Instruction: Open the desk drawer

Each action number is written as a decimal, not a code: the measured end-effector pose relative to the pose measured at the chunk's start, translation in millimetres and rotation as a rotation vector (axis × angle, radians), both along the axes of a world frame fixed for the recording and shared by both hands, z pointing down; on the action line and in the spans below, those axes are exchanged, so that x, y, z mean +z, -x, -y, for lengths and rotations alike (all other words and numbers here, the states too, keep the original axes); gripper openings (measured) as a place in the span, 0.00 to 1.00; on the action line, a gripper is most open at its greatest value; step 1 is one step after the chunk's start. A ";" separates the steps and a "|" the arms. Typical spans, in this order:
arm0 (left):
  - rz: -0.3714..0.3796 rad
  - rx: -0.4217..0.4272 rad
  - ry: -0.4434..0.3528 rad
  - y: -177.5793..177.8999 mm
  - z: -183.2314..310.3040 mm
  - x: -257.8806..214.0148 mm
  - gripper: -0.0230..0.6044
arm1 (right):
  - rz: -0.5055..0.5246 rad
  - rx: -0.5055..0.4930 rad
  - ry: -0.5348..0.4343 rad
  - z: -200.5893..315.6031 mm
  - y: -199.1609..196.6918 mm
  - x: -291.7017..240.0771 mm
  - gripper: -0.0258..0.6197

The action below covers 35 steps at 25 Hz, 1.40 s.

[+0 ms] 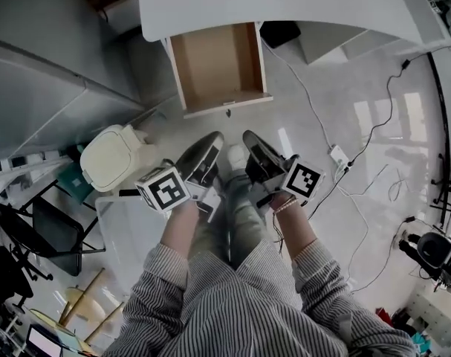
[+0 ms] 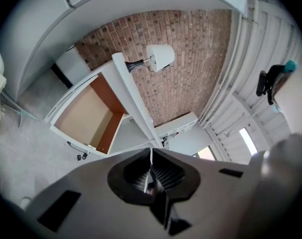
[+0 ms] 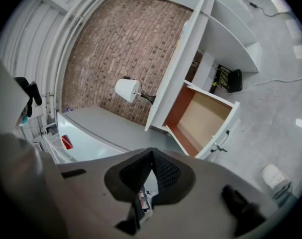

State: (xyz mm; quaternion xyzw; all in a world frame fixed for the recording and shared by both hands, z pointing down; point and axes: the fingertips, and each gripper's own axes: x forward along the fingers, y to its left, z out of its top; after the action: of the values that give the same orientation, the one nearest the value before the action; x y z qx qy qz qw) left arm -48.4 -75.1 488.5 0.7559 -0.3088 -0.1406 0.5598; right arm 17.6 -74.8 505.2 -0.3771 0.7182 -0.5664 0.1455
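The desk drawer (image 1: 218, 64) stands pulled out from under the white desk top (image 1: 284, 2), and its wooden inside is bare. A small dark handle (image 1: 229, 111) hangs on its white front. Both grippers are held above the floor, well short of the drawer and touching nothing. My left gripper (image 1: 210, 141) is shut with nothing in it, and my right gripper (image 1: 252, 140) is shut and empty too. The left gripper view has the closed left gripper (image 2: 151, 151) below the open drawer (image 2: 86, 116). The right gripper view has the closed right gripper (image 3: 152, 151) left of the drawer (image 3: 203, 116).
A white lidded bin (image 1: 114, 155) stands left of my feet, next to a grey cabinet (image 1: 39, 103). Cables and a power strip (image 1: 336, 155) lie on the floor at right. A black folding chair (image 1: 58, 233) is at lower left. A white lamp (image 2: 159, 56) stands on the desk.
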 end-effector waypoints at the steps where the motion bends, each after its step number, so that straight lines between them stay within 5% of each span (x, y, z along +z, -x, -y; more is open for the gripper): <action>1: 0.010 0.012 -0.023 2.2 -4.1 -13.7 0.07 | -0.018 -0.012 -0.018 -3.7 0.4 -13.2 0.07; 12: 0.047 0.078 -0.167 8.4 -22.4 -112.1 0.07 | -0.077 -0.054 -0.143 -25.4 8.3 -122.7 0.07; 21: 0.199 0.139 -0.385 -7.0 -25.5 -181.8 0.07 | -0.154 -0.141 -0.274 -23.9 21.9 -182.6 0.07; 35: 0.342 0.099 -0.518 -17.4 -40.8 -224.8 0.07 | -0.249 -0.270 -0.390 -42.2 28.7 -223.0 0.07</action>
State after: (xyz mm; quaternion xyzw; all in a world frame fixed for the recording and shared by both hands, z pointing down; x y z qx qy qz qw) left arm -31.0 -34.3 263.7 0.9002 -0.3154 -0.0579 0.2946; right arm -11.2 -32.6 282.2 -0.3096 0.8700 -0.3807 0.0490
